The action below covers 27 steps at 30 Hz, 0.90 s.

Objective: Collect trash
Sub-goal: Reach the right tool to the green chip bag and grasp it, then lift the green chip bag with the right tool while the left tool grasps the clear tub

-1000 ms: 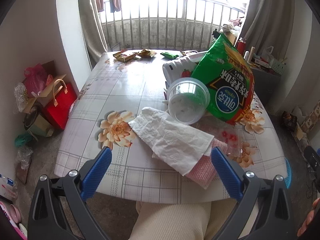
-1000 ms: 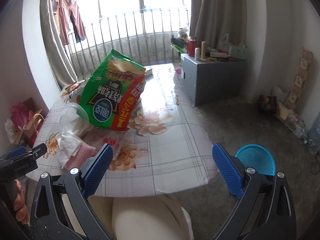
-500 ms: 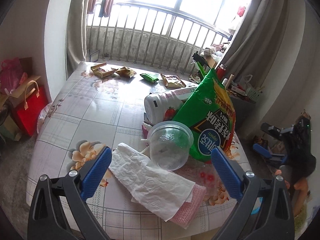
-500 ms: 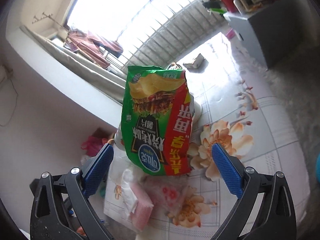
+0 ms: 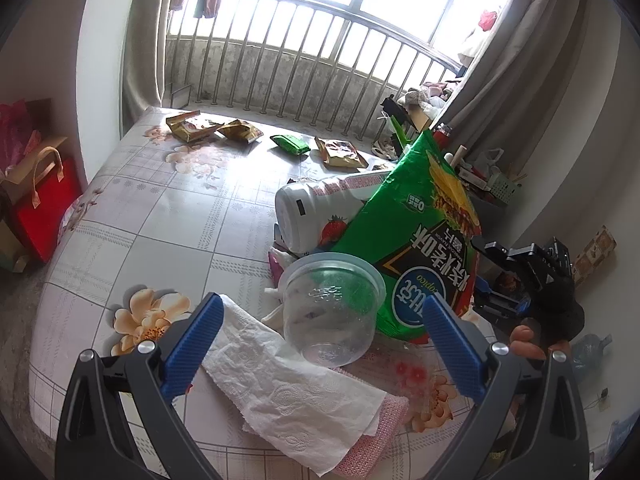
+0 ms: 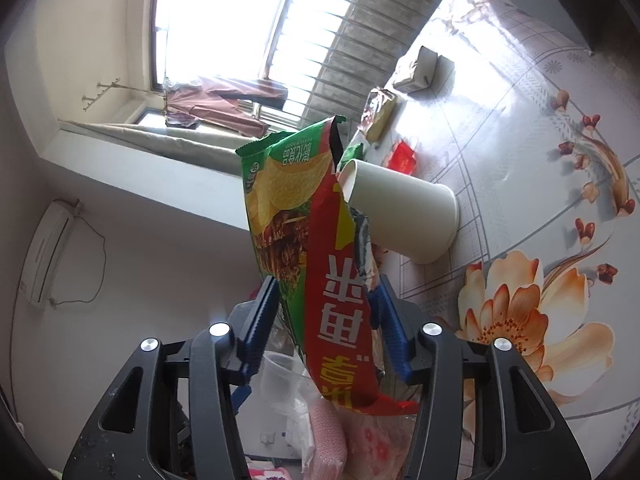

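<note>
A green and red chip bag (image 6: 320,260) stands upright on the flowered table (image 6: 540,160), leaning on a white paper cup (image 6: 400,208) that lies on its side. My right gripper (image 6: 326,284) is rolled over and its jaws are closing, with both blue pads against the bag's lower sides. In the left wrist view the chip bag (image 5: 416,240) rises behind a clear plastic cup (image 5: 332,308). That cup lies between the wide-apart fingers of my open left gripper (image 5: 320,304), untouched. A white tissue (image 5: 288,392) covers a pink cloth (image 5: 384,428).
Several snack wrappers (image 5: 188,128) and a green packet (image 5: 288,144) lie at the table's far end by the window railing. A red bag (image 5: 44,208) stands on the floor at the left. A hand holds the right gripper (image 5: 520,276) beyond the table's right edge.
My right gripper swung in from the table's side, rolled over, and its wide jaws narrowed around the chip bag. The left gripper drifted forward over the tissue toward the clear cup, still open.
</note>
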Motion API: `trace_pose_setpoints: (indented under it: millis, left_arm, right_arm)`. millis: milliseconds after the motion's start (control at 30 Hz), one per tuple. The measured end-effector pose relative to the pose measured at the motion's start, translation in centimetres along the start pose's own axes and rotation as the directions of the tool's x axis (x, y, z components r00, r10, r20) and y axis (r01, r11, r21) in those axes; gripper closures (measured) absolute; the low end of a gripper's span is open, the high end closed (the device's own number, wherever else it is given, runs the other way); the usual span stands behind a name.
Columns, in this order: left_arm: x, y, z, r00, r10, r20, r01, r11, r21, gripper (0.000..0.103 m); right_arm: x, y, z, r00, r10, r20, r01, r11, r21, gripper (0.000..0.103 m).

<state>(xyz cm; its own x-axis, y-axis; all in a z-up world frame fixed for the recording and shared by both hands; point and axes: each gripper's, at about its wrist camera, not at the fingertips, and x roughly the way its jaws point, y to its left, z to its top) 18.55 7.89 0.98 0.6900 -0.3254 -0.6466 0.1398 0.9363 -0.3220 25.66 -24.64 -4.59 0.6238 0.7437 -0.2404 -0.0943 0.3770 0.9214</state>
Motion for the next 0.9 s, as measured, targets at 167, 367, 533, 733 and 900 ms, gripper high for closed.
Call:
trace_pose_setpoints:
  millis: [167, 367, 533, 733, 900]
  left_arm:
    - [0.9, -0.7, -0.2, 1.0, 0.001, 0.0, -0.001, 1.0, 0.026, 0.006]
    - [1.1, -1.2, -0.5, 1.0, -0.004, 0.009, 0.003, 0.999, 0.036, 0.006]
    - [0.7, -1.4, -0.7, 1.0, -0.009, 0.023, 0.008, 0.999, 0.046, 0.006]
    - [-0.2, -1.1, -1.1, 0.999, -0.01, 0.033, 0.009, 0.999, 0.046, 0.006]
    - [-1.0, -0.8, -1.7, 0.999, -0.014, 0.035, 0.012, 0.999, 0.05, 0.006]
  right_arm:
    - [-1.0, 0.9, -0.5, 0.999, 0.047, -0.008, -0.047, 0.999, -0.019, 0.079]
    - [-2.0, 2.1, -1.2, 0.995, 0.105, 0.001, -0.104, 0.992, -0.074, 0.097]
    - [-3.4, 4.1, -1.3, 0.988, 0.15, 0.043, -0.143, 0.98, -0.137, 0.101]
    - [-5.3, 5.4, -0.9, 0.979, 0.165, 0.117, -0.141, 0.973, -0.185, 0.102]
    - [-7.7, 5.6, -1.4, 0.976, 0.14, 0.169, -0.106, 0.976, -0.192, 0.102]
